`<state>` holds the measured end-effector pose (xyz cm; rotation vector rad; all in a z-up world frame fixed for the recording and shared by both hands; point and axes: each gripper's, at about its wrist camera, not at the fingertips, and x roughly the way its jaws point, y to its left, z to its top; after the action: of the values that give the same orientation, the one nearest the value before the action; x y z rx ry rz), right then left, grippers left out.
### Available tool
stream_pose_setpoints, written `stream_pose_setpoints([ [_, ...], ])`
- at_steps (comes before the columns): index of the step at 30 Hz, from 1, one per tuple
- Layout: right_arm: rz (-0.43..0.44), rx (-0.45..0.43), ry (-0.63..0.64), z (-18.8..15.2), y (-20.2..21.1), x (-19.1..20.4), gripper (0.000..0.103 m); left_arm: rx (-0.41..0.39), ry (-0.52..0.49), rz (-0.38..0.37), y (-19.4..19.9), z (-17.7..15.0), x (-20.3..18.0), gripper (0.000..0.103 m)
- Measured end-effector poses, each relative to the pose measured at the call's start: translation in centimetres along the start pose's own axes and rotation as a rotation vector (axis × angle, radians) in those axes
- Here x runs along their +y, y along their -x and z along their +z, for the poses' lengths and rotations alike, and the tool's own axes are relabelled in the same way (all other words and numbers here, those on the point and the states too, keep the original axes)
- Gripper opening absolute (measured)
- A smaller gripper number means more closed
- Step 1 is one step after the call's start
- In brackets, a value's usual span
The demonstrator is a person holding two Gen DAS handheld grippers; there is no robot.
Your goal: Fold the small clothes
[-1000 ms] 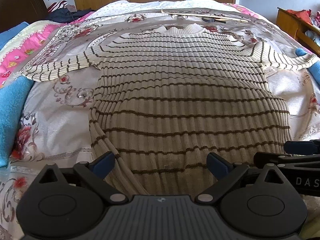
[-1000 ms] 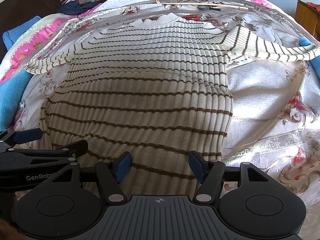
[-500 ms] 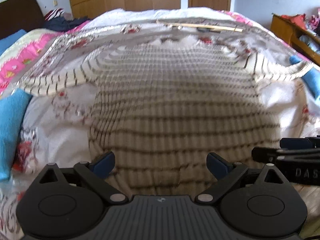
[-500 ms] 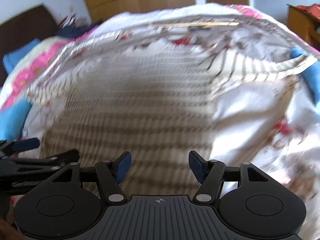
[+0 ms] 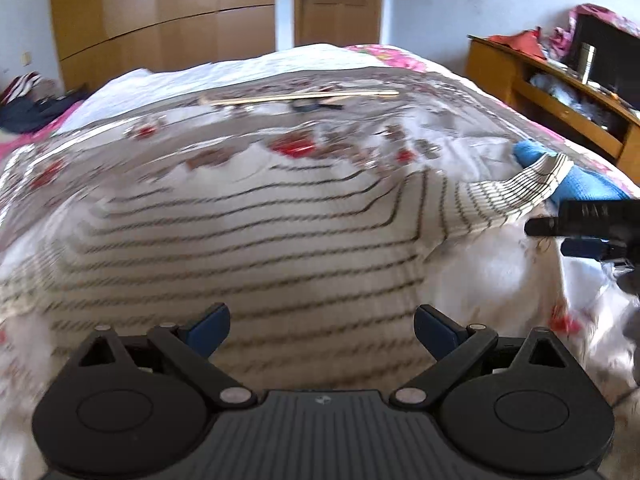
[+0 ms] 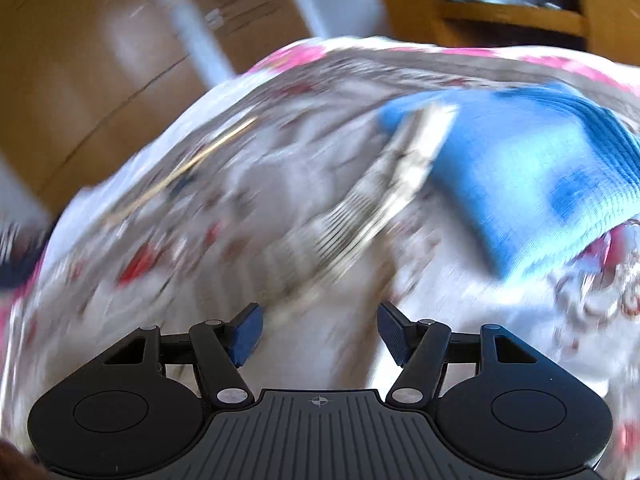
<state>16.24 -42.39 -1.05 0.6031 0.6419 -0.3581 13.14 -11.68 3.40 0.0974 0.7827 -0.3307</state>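
A cream ribbed sweater with thin brown stripes (image 5: 248, 240) lies flat on the bed, blurred by motion. My left gripper (image 5: 322, 330) is open and empty above its upper body. The sweater's right sleeve (image 5: 508, 196) stretches out to the right; it also shows in the right wrist view (image 6: 360, 208), blurred. My right gripper (image 6: 320, 330) is open and empty just short of that sleeve. It shows from the side in the left wrist view (image 5: 576, 232), near the sleeve's end.
A blue folded cloth (image 6: 532, 168) lies under the sleeve's end at the bed's right edge. A wooden stick (image 5: 304, 98) lies across the far bed. A wooden shelf unit (image 5: 560, 92) stands to the right, wardrobes (image 5: 160, 16) behind.
Both grippers have moved up from the sweater's hem. The left is now over the chest. The right has swung right toward the right sleeve and blue cloth. Both stay open.
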Motion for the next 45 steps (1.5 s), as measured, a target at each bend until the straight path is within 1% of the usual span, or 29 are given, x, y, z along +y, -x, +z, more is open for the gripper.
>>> stream_pose_setpoints([
  [3, -0.012, -0.051, -0.073, 1.9, -2.2, -1.8, 0.064, -0.01, -0.013, -0.02, -2.1, 1.1, -1.4, 0.103],
  [7, -0.019, -0.087, -0.138, 3.6, -5.0, -3.3, 0.064, 0.001, -0.003, -0.043, -4.3, 1.6, -2.5, 0.103],
  [10, -0.004, -0.084, -0.231, 4.0, -6.0, -4.7, 0.063, 0.021, 0.009, -0.061, -5.2, 1.5, -2.9, 0.103],
  [12, 0.004, -0.083, -0.26, 4.0, -6.3, -5.2, 0.055, 0.03, 0.007, -0.07, -5.6, 1.3, -3.3, 0.103],
  [13, 0.006, -0.084, -0.265, 4.0, -6.5, -5.3, 0.046, 0.034, 0.004, -0.072, -5.7, 1.2, -3.4, 0.103],
  [14, 0.013, -0.079, -0.267, 4.1, -6.7, -5.4, 0.042, 0.038, 0.001, -0.075, -5.8, 1.0, -3.5, 0.103],
  [16, 0.035, -0.071, -0.267, 4.3, -6.7, -5.1, 0.021, 0.046, -0.002, -0.078, -5.9, 0.7, -3.6, 0.103],
  [17, 0.038, -0.076, -0.262, 4.4, -6.4, -4.8, 0.016, 0.049, -0.003, -0.08, -5.9, 0.6, -3.6, 0.103],
  [19, 0.062, -0.101, -0.235, 4.6, -5.2, -3.7, 0.013, 0.05, -0.001, -0.081, -5.8, 0.4, -3.4, 0.103],
  [22, 0.115, -0.14, -0.137, 4.6, -2.9, -0.2, 0.011, 0.046, 0.006, -0.074, -5.2, 0.2, -2.5, 0.103],
  [24, 0.181, -0.151, -0.084, 4.6, -1.6, 2.6, 0.011, 0.033, 0.016, -0.061, -4.5, -0.1, -1.5, 0.103],
  [26, 0.261, -0.165, 0.011, 4.0, 0.0, 6.6, 0.011, 0.021, 0.026, -0.045, -3.9, -0.4, -0.3, 0.103],
  [28, 0.343, -0.16, 0.145, 2.7, 1.2, 11.5, 0.011, 0.009, 0.039, -0.024, -3.2, -0.8, 1.3, 0.103],
  [30, 0.432, -0.135, 0.277, 0.3, 2.3, 16.3, 0.011, -0.008, 0.061, 0.003, -2.2, -1.3, 3.2, 0.103],
  [31, 0.485, -0.106, 0.352, -1.5, 2.5, 19.1, 0.011, -0.015, 0.074, 0.016, -1.7, -1.6, 4.2, 0.103],
  [33, 0.556, -0.051, 0.477, -5.0, 2.4, 23.2, 0.011, -0.033, 0.109, 0.05, -0.5, -2.4, 6.5, 0.103],
  [34, 0.586, -0.019, 0.565, -7.4, 2.2, 25.3, 0.01, -0.042, 0.124, 0.068, 0.0, -2.9, 7.5, 0.103],
  [35, 0.6, 0.01, 0.649, -9.8, 1.7, 27.1, 0.01, -0.05, 0.138, 0.09, 0.6, -3.5, 8.7, 0.103],
  [37, 0.601, 0.084, 0.793, -14.7, 0.3, 29.9, 0.009, -0.059, 0.166, 0.129, 1.4, -4.6, 10.7, 0.103],
  [39, 0.578, 0.166, 0.894, -18.9, -1.3, 31.1, 0.008, -0.055, 0.195, 0.168, 1.9, -5.7, 12.5, 0.103],
  [40, 0.559, 0.186, 0.93, -20.4, -1.6, 31.4, 0.008, -0.051, 0.209, 0.184, 2.1, -6.2, 13.3, 0.103],
  [41, 0.539, 0.201, 0.968, -21.8, -1.9, 31.5, 0.009, -0.045, 0.222, 0.199, 2.2, -6.8, 14.1, 0.103],
  [43, 0.514, 0.187, 1.017, -23.2, -1.8, 31.0, 0.009, -0.031, 0.246, 0.22, 2.4, -7.8, 15.4, 0.103],
  [45, 0.503, 0.165, 1.053, -23.5, -0.9, 31.0, 0.009, -0.022, 0.27, 0.227, 2.5, -8.9, 16.4, 0.103],
])
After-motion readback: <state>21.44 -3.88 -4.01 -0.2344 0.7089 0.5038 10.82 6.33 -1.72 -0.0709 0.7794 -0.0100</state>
